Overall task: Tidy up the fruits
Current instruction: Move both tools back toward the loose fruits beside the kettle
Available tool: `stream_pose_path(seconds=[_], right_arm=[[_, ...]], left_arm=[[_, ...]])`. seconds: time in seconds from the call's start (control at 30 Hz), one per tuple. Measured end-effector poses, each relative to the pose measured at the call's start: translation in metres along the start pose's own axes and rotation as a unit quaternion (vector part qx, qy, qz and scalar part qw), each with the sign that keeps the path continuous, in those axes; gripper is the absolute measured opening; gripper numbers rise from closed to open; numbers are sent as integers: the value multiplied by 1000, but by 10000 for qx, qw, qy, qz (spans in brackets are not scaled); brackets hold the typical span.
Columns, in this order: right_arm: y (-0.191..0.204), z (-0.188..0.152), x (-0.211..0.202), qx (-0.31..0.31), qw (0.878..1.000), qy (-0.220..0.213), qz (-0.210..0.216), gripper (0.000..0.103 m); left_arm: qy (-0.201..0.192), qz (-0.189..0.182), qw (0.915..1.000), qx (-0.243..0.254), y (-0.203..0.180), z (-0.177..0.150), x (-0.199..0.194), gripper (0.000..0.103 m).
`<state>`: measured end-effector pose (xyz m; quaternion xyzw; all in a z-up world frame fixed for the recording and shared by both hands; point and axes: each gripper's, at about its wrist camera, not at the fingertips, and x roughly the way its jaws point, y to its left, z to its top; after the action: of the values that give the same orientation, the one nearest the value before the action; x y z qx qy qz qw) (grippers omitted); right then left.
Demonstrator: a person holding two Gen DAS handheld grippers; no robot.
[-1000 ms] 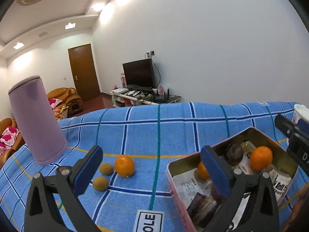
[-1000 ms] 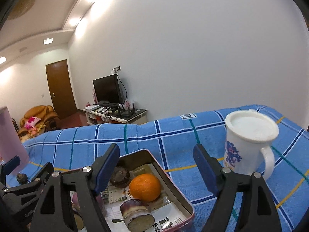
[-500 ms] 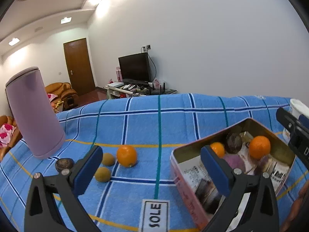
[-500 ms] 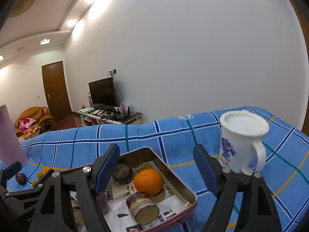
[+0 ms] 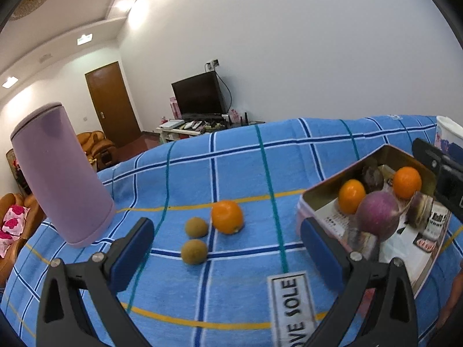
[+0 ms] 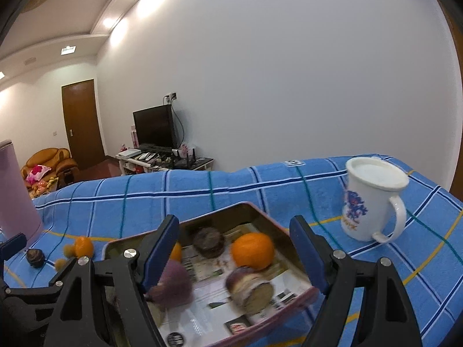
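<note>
The left gripper gapes wide above two brown kiwis. The right gripper spreads empty over the pink-rimmed metal tin of fruit.

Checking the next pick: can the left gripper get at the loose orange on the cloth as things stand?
Probably yes. The left gripper is open and the orange lies ahead between its fingers' line; only two small brown fruits sit beside it, none on top.

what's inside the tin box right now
The tin box is lined with printed paper and holds two oranges, a dark round fruit, a purple round fruit and a cut purple piece. The gripper fingers hide its near corners.
</note>
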<state>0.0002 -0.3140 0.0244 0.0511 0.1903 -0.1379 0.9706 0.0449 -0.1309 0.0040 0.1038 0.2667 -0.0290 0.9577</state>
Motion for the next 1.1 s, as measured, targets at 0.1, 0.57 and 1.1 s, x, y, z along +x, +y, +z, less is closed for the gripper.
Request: stream_pose_path(seconds=[0.1,0.57,1.1], right_arm=[[14,-1,0,-34,10000,37,49,80],[79,-9,1,-55,9991,215,357,80],[133,-15,13,-273,9957,510,721,80]], left_arm=[[32,15,10000,-28,16,-3,2,103],[-61,245,9991,-342,82,-7,14,103],[559,654,9899,-1127,177,-19,46,103]])
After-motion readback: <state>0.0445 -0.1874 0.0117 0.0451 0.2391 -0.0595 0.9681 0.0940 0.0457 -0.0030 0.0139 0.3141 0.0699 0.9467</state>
